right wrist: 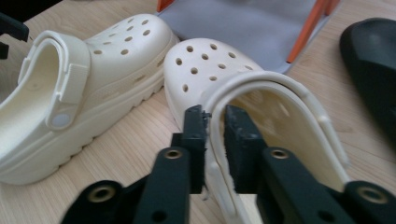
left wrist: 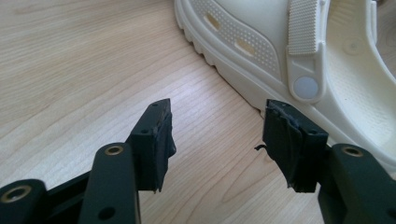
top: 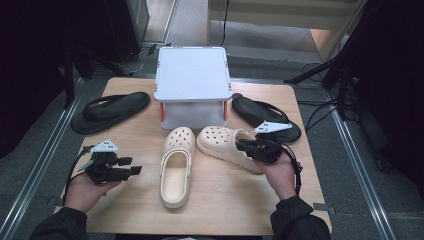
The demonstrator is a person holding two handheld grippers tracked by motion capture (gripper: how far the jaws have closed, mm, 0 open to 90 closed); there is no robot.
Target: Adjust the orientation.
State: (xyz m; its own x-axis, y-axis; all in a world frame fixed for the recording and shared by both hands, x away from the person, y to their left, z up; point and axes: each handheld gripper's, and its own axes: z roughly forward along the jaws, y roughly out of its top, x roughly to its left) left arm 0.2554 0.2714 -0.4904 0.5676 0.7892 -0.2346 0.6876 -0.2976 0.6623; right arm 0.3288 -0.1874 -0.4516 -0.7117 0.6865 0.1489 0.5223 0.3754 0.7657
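wooden bench (top: 125, 200): right gripper (right wrist: 214, 122) jaws clench right clog's (top: 225, 142) heel rim, not yet lifted; left gripper (left wrist: 217, 135) jaws released beside left clog (top: 176, 167)

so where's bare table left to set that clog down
Bare wood runs along the near table edge, in front of the left clog and right clog. It is crowded up by the grey stand between both black sandals.

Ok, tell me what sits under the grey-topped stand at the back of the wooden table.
Under the grey-topped stand with orange legs, a pale grey lower shelf looks bare at its front. The toes of two cream perforated clogs stop just before it. The top hides the shelf's rear.
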